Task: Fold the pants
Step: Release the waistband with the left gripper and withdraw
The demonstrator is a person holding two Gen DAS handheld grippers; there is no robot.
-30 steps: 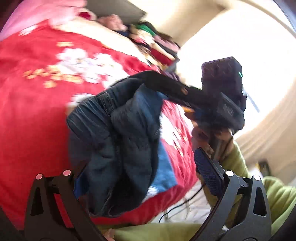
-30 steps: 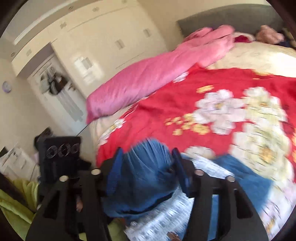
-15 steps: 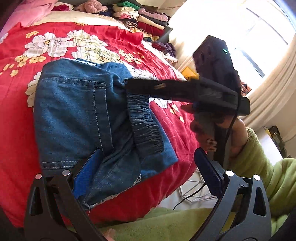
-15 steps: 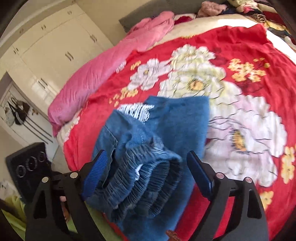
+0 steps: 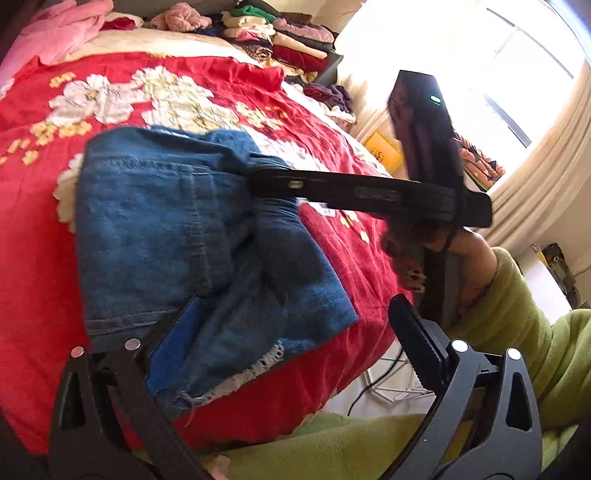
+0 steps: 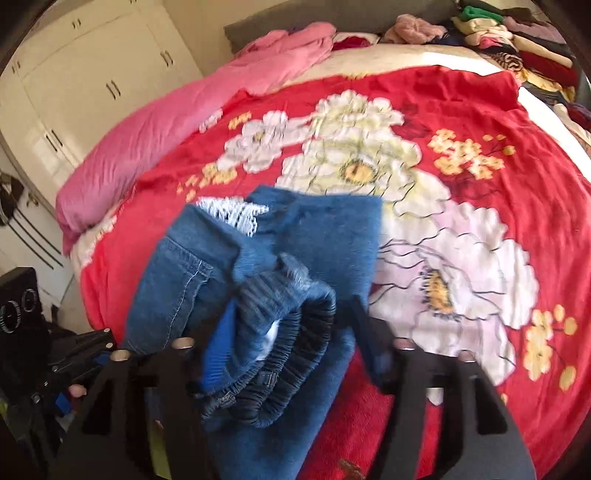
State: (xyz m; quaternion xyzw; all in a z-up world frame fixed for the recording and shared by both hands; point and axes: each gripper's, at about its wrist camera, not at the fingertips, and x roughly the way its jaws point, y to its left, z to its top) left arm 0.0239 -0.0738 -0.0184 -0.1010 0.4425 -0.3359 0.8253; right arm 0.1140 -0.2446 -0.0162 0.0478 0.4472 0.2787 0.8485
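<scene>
Folded blue denim pants point(image 5: 166, 229) lie on the red flowered blanket point(image 5: 33, 258) near the bed's front edge; they also show in the right wrist view point(image 6: 325, 236). My left gripper point(image 5: 291, 332) is open, its left finger resting on the pants' near edge. My right gripper point(image 6: 291, 325) is open, with the elastic waistband point(image 6: 280, 314) bunched loosely between its fingers. In the left wrist view the right gripper point(image 5: 266, 181) reaches over the pants from the right.
A pink duvet point(image 6: 177, 114) lies along the bed's far left. Piles of folded clothes point(image 5: 280, 33) sit at the head of the bed. White wardrobes point(image 6: 92, 74) stand at left. A bright window point(image 5: 517, 74) and my green-sleeved arm point(image 5: 517, 302) are at right.
The pants came down from the air onto the blanket and both grippers opened. Since half a second ago the grippers shifted only slightly over the pants.
</scene>
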